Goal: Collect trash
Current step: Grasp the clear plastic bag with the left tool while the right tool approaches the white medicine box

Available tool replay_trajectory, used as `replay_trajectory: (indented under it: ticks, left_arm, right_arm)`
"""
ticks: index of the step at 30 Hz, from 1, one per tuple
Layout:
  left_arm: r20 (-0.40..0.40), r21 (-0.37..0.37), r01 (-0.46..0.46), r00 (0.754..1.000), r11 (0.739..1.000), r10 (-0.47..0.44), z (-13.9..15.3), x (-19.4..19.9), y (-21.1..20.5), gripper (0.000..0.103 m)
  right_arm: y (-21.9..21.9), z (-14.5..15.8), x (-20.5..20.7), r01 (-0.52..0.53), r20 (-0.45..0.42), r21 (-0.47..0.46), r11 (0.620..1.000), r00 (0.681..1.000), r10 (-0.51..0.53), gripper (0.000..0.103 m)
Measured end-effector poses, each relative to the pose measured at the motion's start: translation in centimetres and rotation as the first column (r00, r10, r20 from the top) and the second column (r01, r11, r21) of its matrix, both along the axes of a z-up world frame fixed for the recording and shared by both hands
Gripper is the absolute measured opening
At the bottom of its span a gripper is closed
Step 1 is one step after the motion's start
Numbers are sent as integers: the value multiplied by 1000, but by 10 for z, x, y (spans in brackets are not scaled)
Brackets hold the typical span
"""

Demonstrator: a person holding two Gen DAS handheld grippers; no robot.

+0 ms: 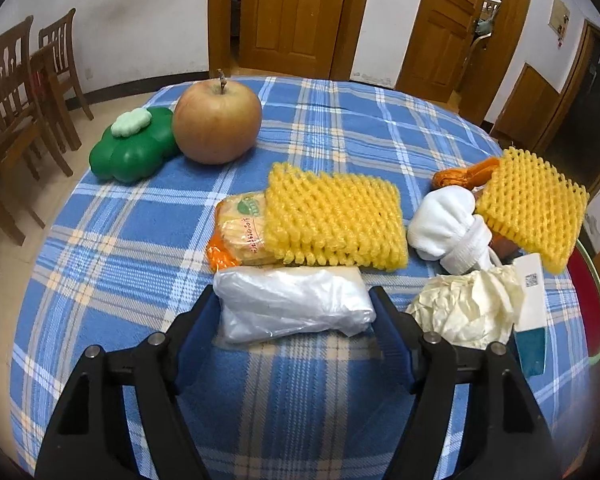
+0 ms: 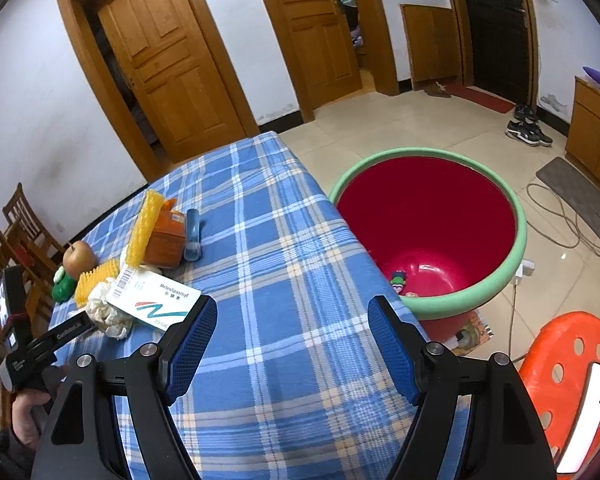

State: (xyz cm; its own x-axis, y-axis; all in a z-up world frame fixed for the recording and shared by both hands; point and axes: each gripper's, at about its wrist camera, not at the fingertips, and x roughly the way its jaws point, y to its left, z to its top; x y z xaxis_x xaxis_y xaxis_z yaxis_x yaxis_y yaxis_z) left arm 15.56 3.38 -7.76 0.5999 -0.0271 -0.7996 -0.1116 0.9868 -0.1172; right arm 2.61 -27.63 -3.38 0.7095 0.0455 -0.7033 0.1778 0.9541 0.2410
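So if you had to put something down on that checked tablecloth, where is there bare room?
Bare cloth lies between the blue tool and the red tub, and behind the apple. It is crowded around the yellow foam nets, white sock and crumpled paper.

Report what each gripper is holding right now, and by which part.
Nothing is held. The left gripper is open, straddling the clear plastic bag on the table without pressing it. The right gripper is open over bare tablecloth.
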Motion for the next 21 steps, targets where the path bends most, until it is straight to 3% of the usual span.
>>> replay_trajectory:
  ticks: [6,16,21]
  left_arm:
    - [36,-36,22,999,999,-21,9,-13,4,71]
    - [72,-33,17,997,999,-15,27,-42,22,71]
    - [81,-42,4,997,999,-1,30,-50,34,71]
  right_arm:
    - [11,-1,6,-27,-7,15,1000,1000,27,80]
    - [47,-3,25,-89,-9,62,994,996,90,86]
    - [76,-11,43,-201,-33,37,979,979,203,88]
